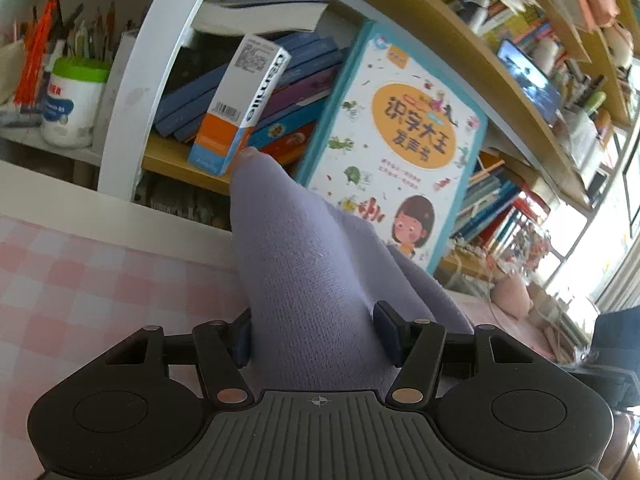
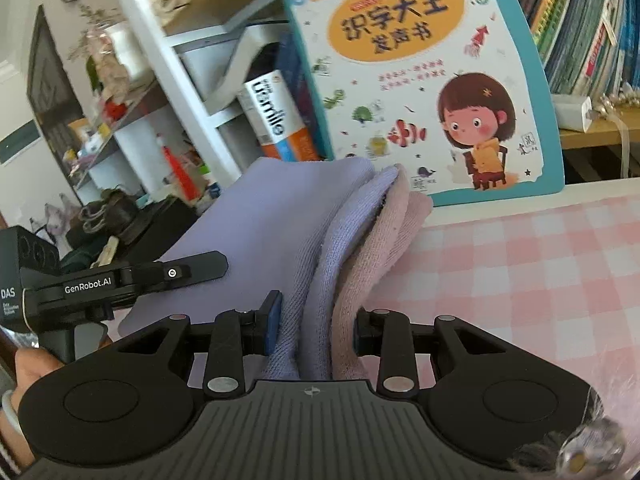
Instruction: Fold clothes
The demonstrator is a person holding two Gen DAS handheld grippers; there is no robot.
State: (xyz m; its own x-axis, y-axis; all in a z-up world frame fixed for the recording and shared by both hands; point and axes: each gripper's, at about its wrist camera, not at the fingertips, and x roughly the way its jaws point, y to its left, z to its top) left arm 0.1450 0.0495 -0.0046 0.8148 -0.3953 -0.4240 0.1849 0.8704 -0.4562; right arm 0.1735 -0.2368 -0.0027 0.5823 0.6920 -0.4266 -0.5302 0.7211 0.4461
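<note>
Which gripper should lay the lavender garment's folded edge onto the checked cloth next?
Right, probably. The right gripper pinches the stacked folds of the lavender garment beside bare checked cloth; the left gripper holds one raised layer.

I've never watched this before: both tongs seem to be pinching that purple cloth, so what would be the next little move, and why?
Probably lower both together. The left tongs and right tongs each clamp the purple garment, folded in layers and raised over the pink checked surface, so laying it flat there seems next.

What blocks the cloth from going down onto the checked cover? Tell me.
Nothing visible. Both grippers, left and right, grip the purple cloth above the pink checked cover, whose visible part is bare. The book stands behind.
</note>
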